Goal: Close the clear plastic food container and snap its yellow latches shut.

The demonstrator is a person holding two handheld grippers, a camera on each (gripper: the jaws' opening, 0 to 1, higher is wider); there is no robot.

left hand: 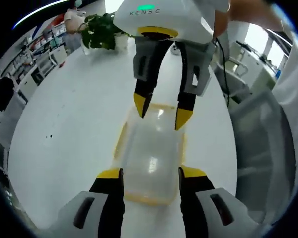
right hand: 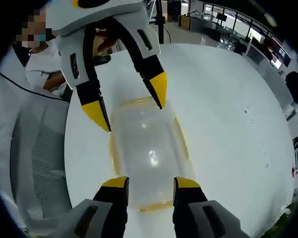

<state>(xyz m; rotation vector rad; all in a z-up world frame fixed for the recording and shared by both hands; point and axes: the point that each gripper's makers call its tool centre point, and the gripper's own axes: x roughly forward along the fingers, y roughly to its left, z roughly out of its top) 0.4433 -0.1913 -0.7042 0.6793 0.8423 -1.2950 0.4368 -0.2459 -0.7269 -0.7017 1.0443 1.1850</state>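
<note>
Both my grippers are parked at opposite short ends of the container right now, facing each other. In the left gripper view my left gripper (left hand: pixel 150 174) has its jaws spread apart, straddling the near end of the clear food container (left hand: pixel 151 158), nothing pinched. The right gripper (left hand: pixel 163 113) comes down into that view from the top, jaws also apart, yellow tips hovering over the far end. In the right gripper view it's mirrored: right gripper (right hand: pixel 150 184) wide at the near end, left gripper (right hand: pixel 131 106) hanging over the far one.

The container sits flat on the white table (left hand: pixel 64 124), roughly in the middle between the two tools. The lid looks like it's already lying on top, though with everything see-through I can't swear it's fully seated. The yellow latches (left hand: pixel 120 141) run along the edges and I can't tell from here whether any are clicked down.

So I'd say I'm at the latching step, or just before it. My guess for the next move: press down on one end to seat the lid, then push a latch flap over the rim with a jaw tip while the other gripper steadies the box so it doesn't skate on that slick tabletop. A green plant (left hand: pixel 102 32) sits way off at the back, not in the way.
</note>
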